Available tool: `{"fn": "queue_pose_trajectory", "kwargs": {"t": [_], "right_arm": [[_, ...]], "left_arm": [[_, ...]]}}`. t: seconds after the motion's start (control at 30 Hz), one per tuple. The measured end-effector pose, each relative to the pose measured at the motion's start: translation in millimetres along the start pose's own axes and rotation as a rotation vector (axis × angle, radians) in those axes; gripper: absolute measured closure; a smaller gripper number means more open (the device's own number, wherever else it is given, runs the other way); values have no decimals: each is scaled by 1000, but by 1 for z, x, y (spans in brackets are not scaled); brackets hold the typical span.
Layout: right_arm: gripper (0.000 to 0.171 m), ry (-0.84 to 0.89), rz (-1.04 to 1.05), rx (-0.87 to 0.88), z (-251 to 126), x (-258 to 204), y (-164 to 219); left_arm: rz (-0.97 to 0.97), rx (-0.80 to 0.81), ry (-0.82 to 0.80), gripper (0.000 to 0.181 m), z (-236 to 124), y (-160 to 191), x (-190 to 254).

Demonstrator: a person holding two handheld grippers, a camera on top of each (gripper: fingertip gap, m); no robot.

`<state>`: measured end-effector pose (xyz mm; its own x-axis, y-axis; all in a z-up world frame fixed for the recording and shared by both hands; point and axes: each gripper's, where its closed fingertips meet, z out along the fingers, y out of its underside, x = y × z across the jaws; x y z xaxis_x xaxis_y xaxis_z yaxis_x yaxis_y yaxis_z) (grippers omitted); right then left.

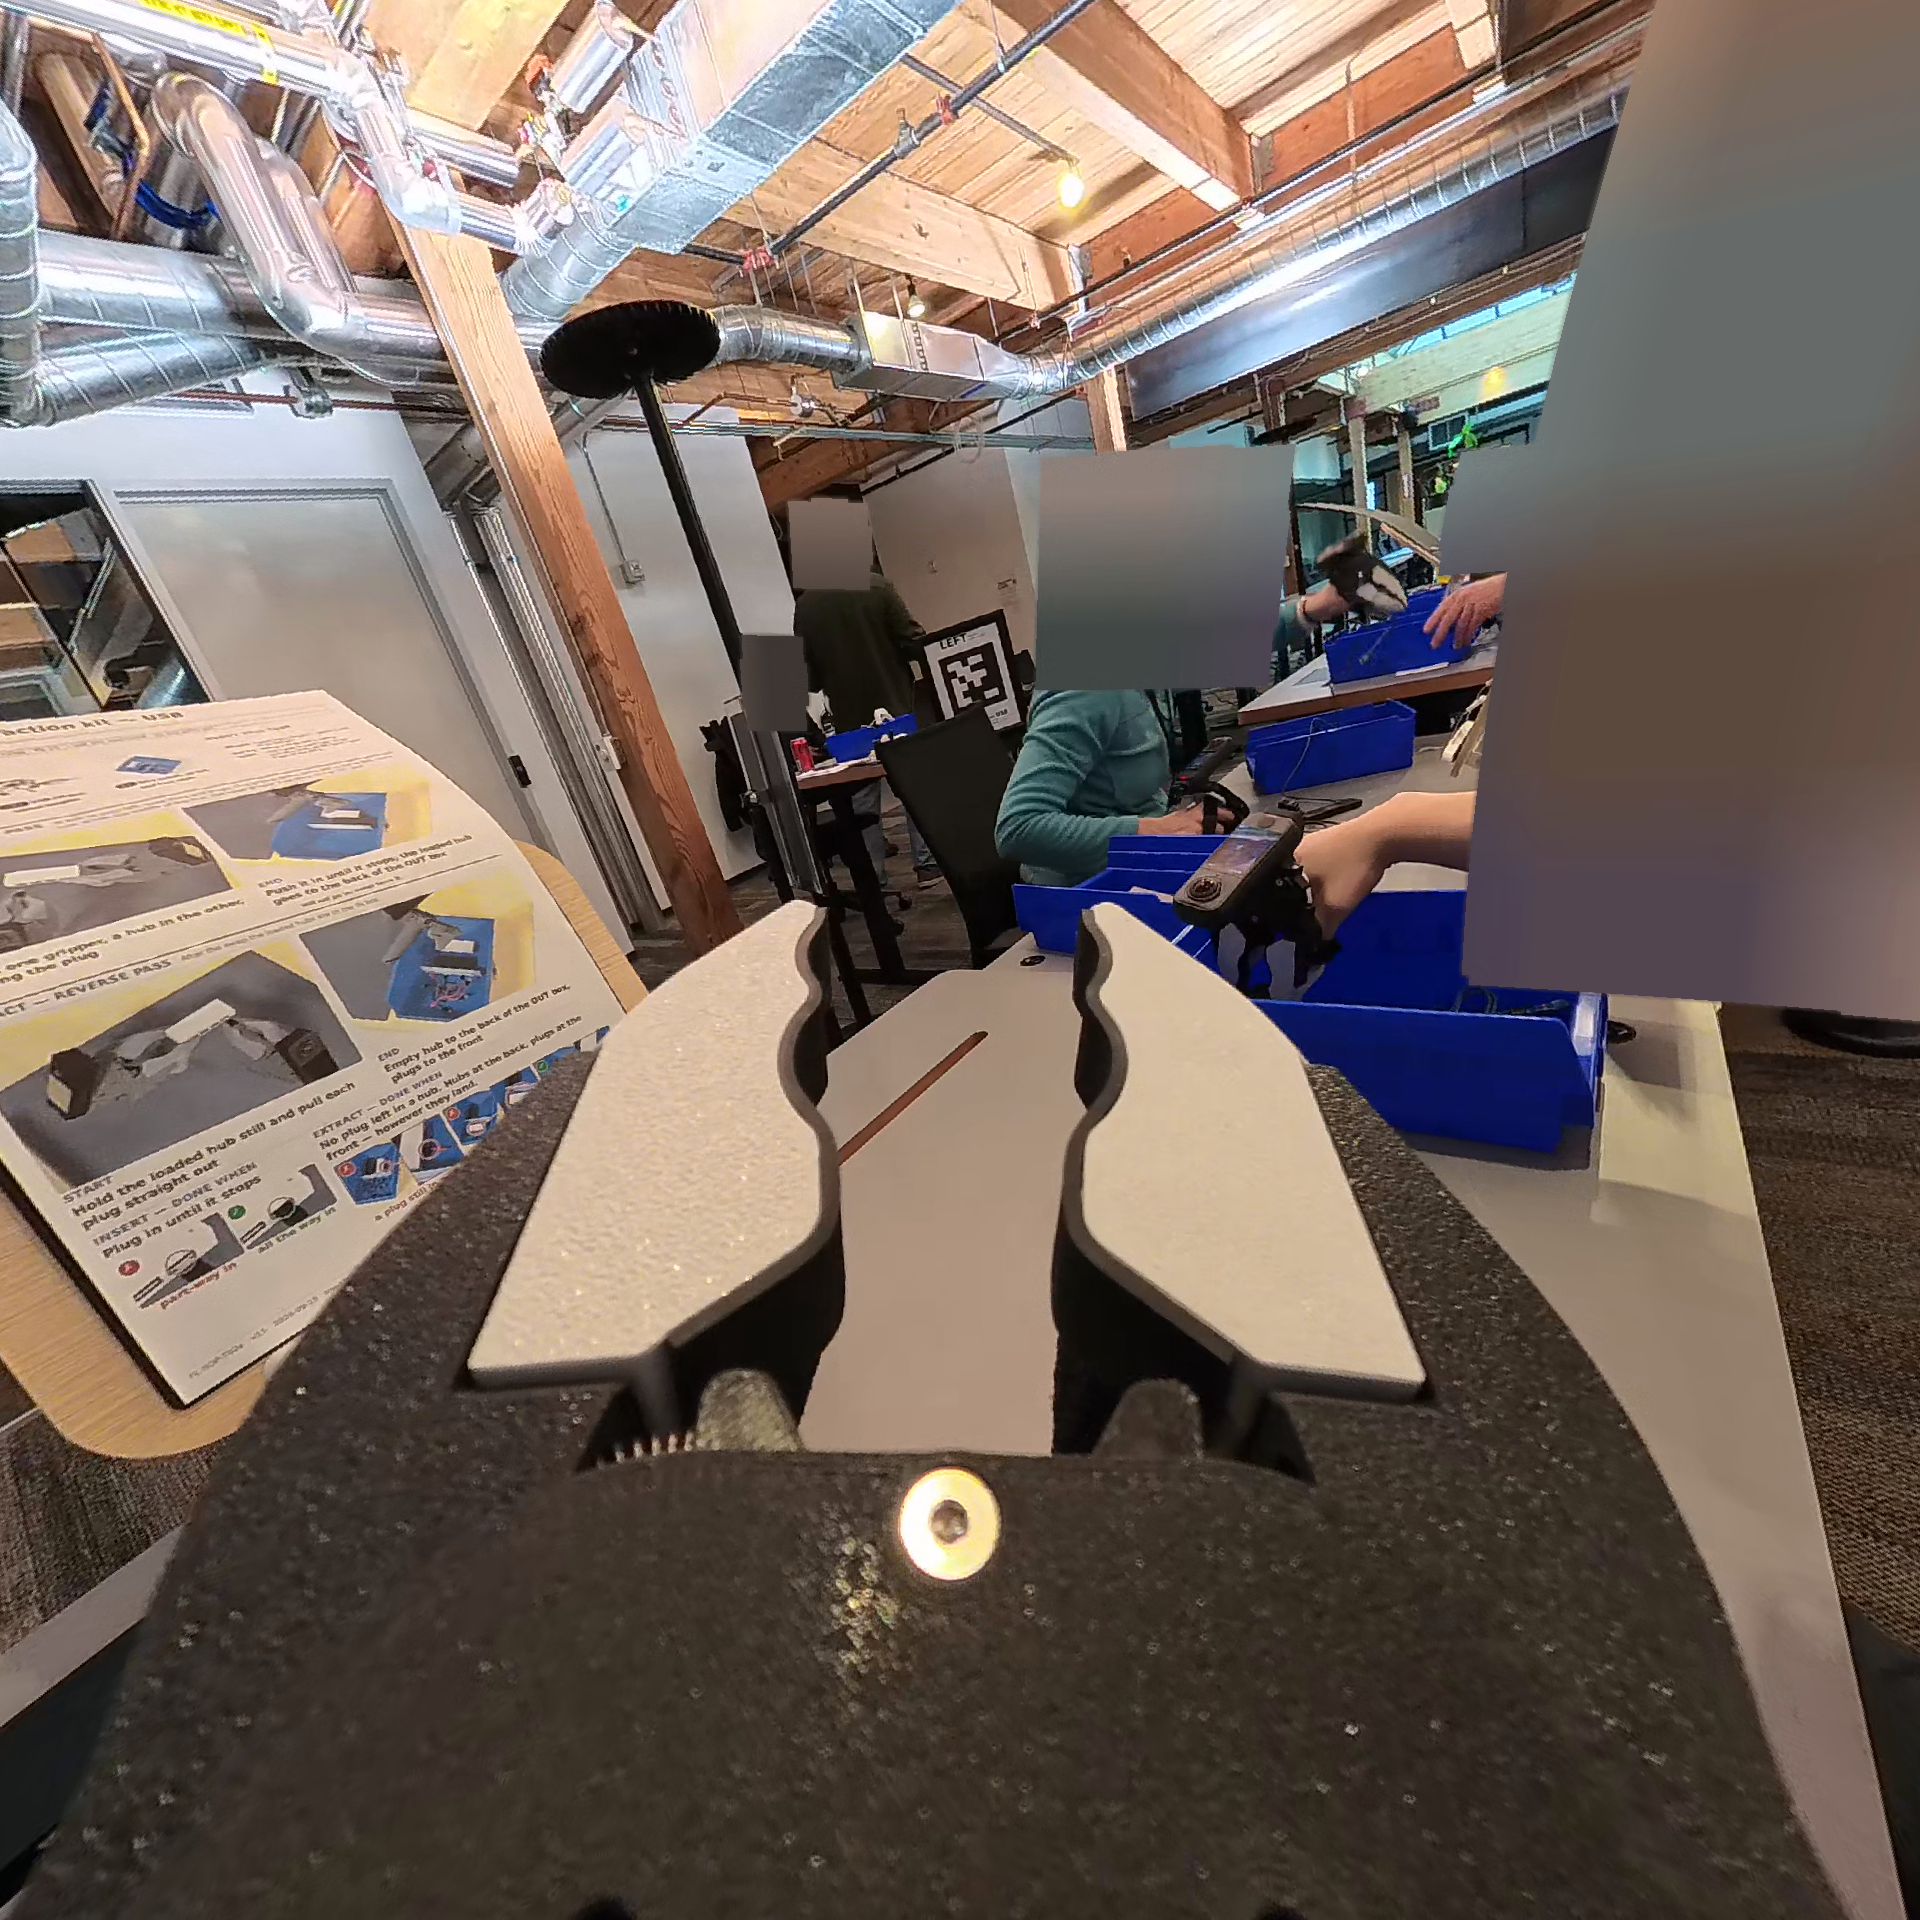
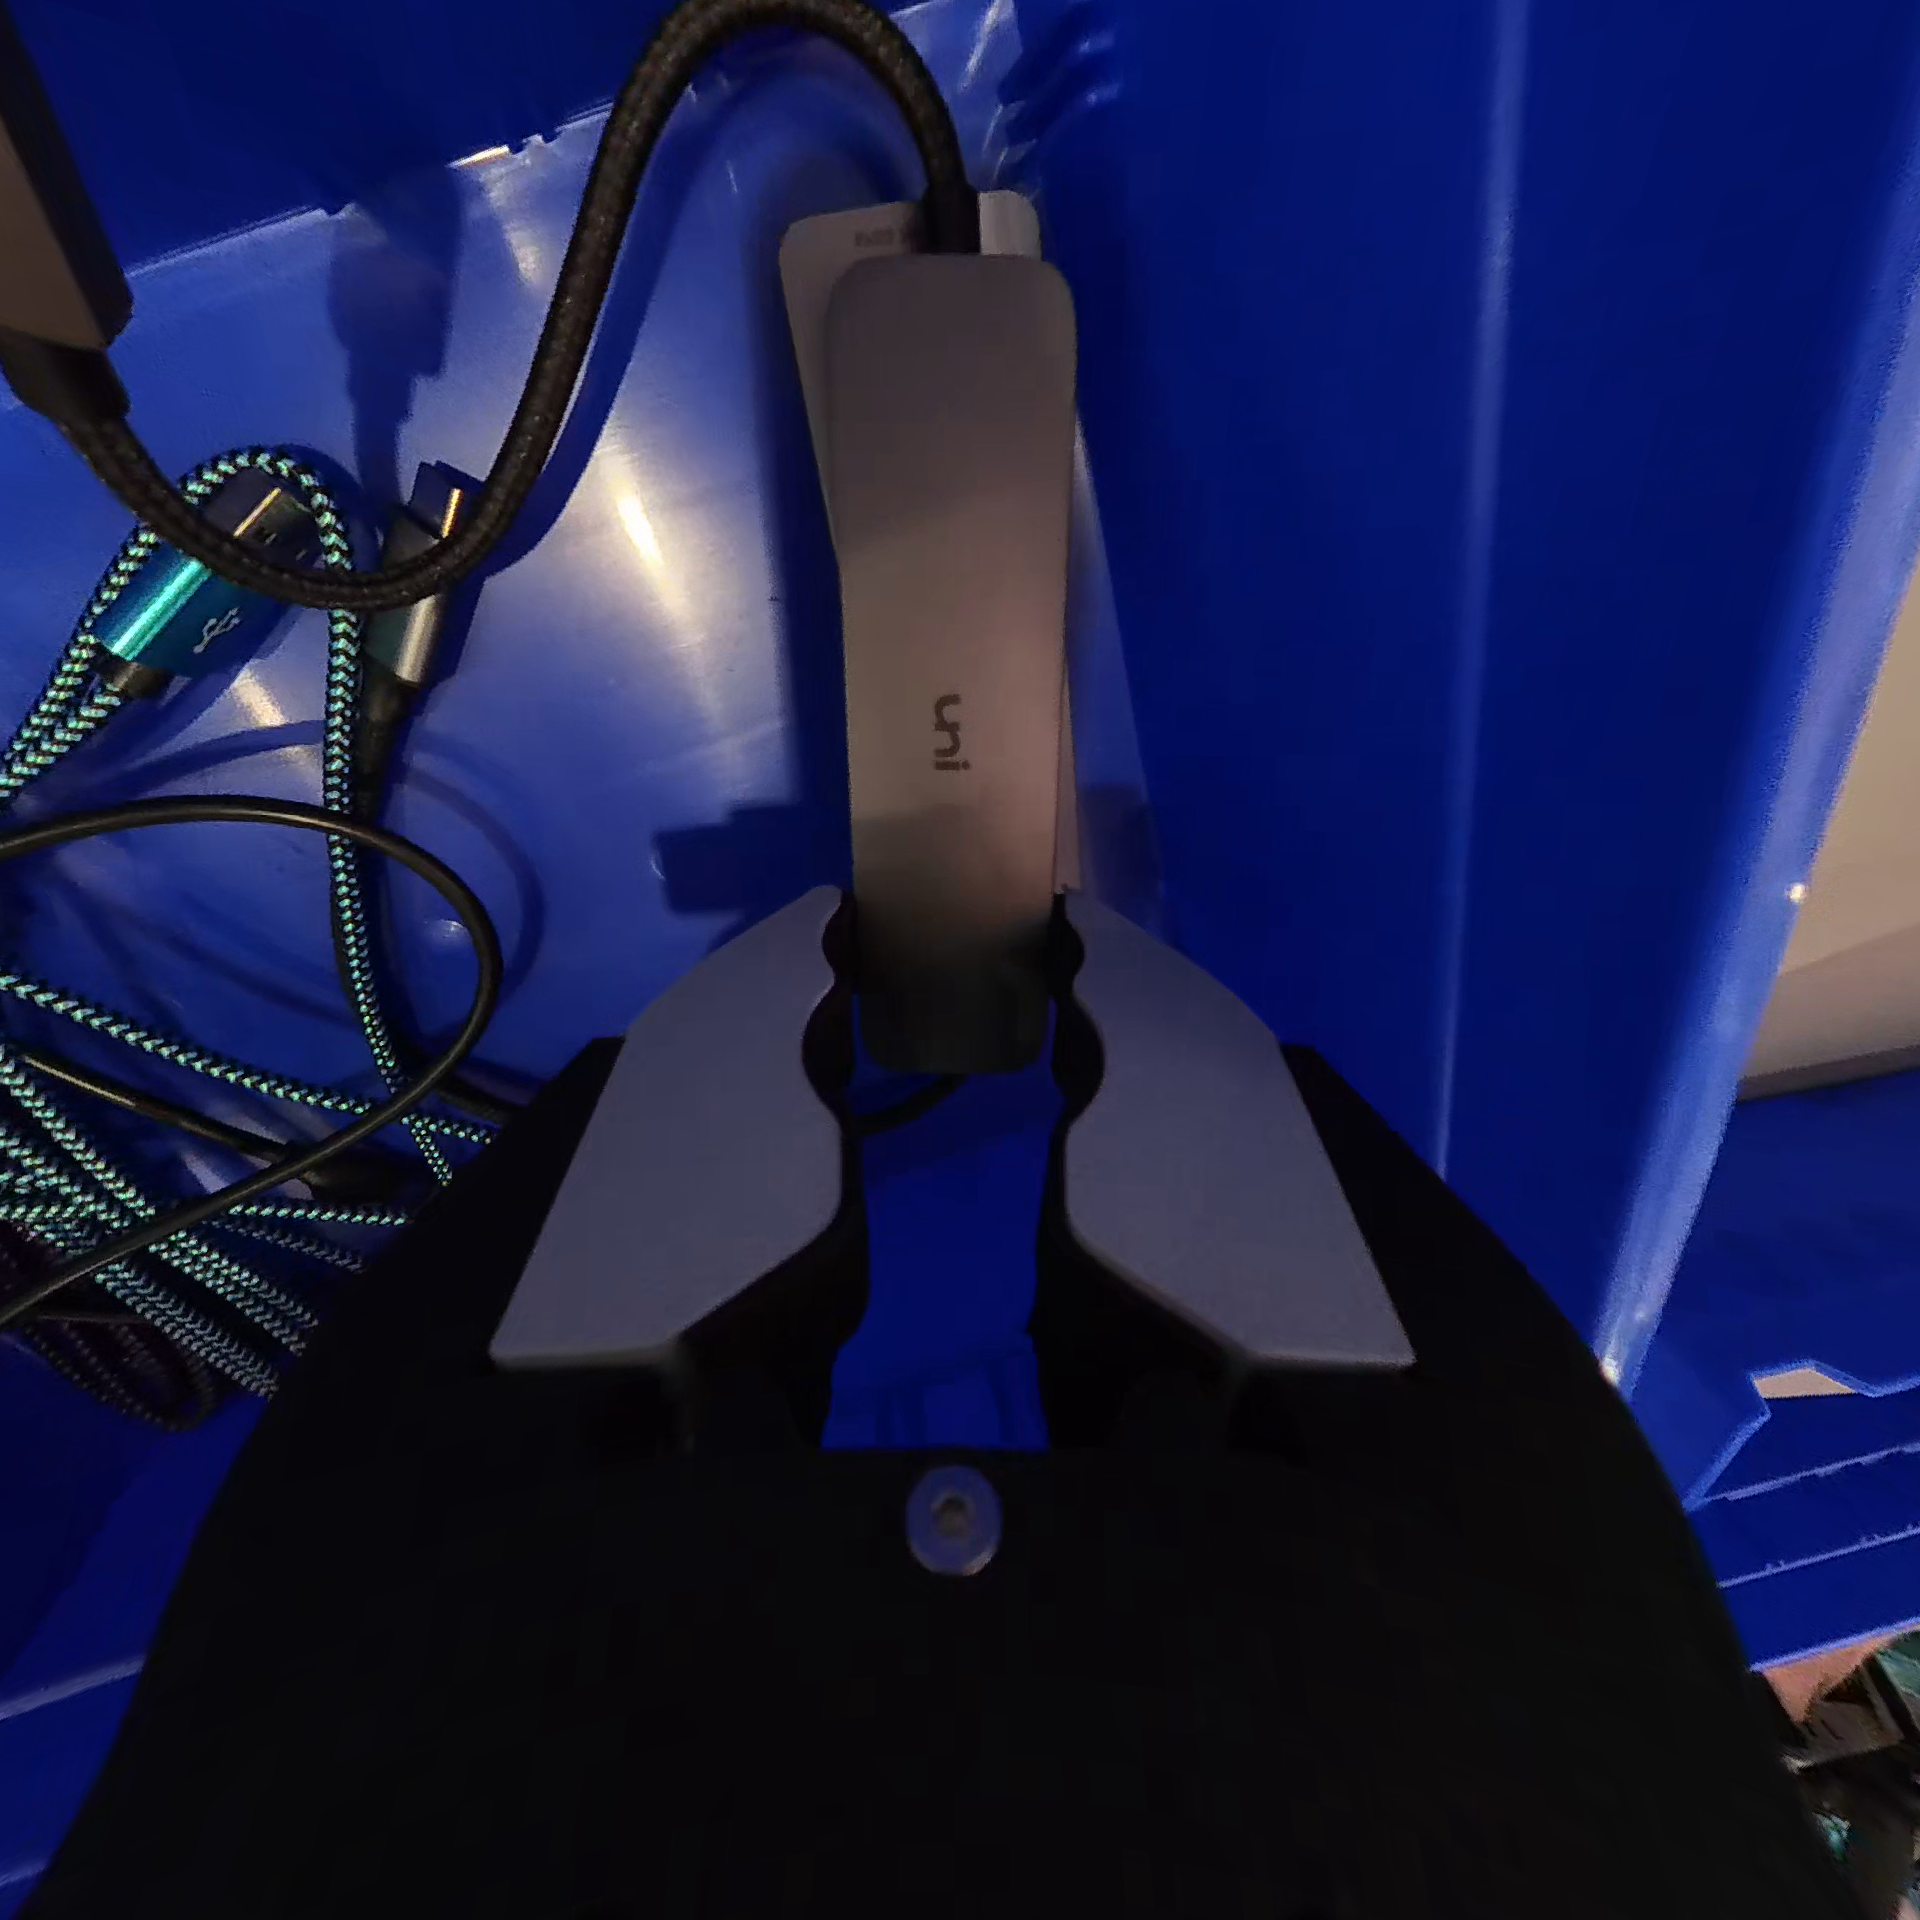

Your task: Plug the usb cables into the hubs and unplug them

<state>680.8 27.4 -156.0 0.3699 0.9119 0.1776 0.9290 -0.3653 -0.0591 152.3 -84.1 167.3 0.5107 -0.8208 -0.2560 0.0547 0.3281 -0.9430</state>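
Right gripper (image 2: 951, 971) is down inside the blue bin (image 2: 1351, 520), its fingers pinched onto the near end of a grey USB hub (image 2: 951, 582) that stretches straight ahead, its black braided lead (image 2: 623, 260) arching off the far end. Left of those fingers lies a tangle of teal braided USB cables (image 2: 208, 935). Left gripper (image 1: 951, 1049) hangs above the grey table (image 1: 1558, 1299), fingers parted and empty, an instruction sheet (image 1: 260, 987) off to its left.
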Motion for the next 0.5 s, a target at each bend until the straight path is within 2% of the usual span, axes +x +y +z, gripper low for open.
{"fn": "queue_pose_trajectory", "kwargs": {"t": [0.5], "right_arm": [[136,47,-40,-86,8,6,6]], "left_arm": [[5,0,-3,137,0,-1,0]]}}
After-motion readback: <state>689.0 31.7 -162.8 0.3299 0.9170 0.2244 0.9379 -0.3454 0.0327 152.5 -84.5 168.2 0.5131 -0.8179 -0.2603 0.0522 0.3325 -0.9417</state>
